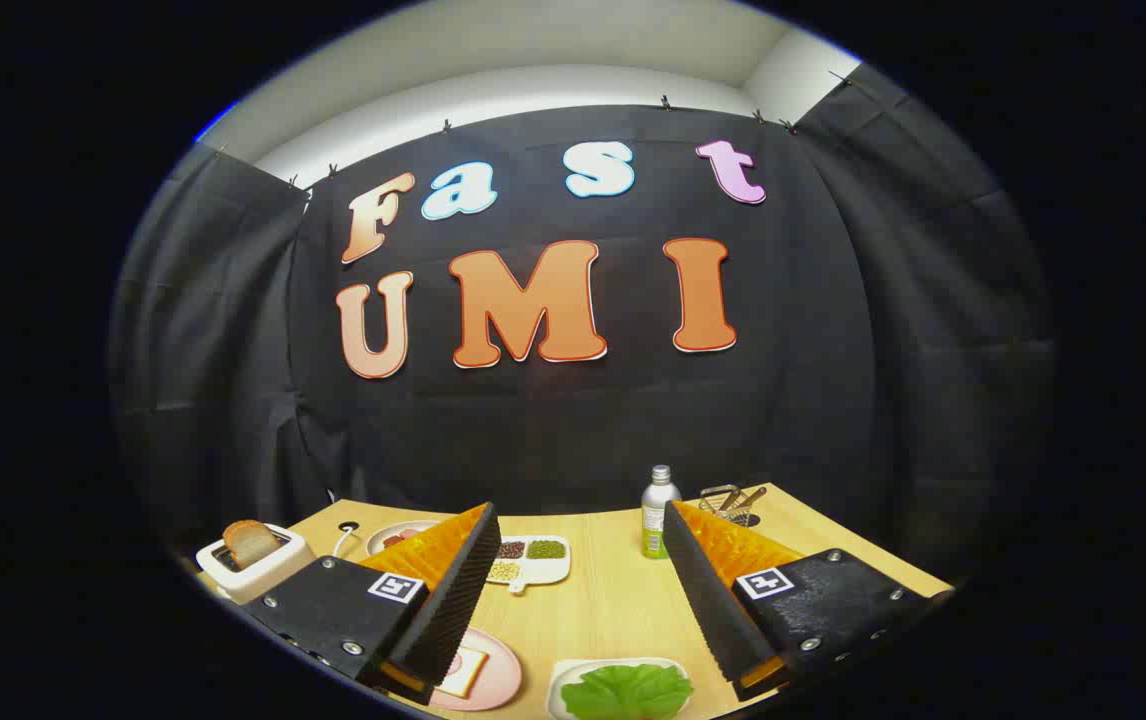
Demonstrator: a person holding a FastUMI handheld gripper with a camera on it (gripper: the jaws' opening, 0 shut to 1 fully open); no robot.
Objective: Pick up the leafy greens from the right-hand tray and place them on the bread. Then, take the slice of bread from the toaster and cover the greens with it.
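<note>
The leafy greens [628,690] lie on a white tray [563,678], close below and between my two fingers. A slice of bread [462,670] rests on a pink plate [503,680] beside the left finger, partly hidden by it. A second slice of bread [251,541] stands up out of a white toaster [258,565] beyond the left finger. My gripper [588,675] is open wide above the table, with nothing between its fingers.
On the wooden table [613,600] beyond the fingers stand a white divided dish of beans and seeds [531,560], a small bottle with a green label [657,512] and a wire basket [731,503]. Another plate [396,537] lies behind the left finger.
</note>
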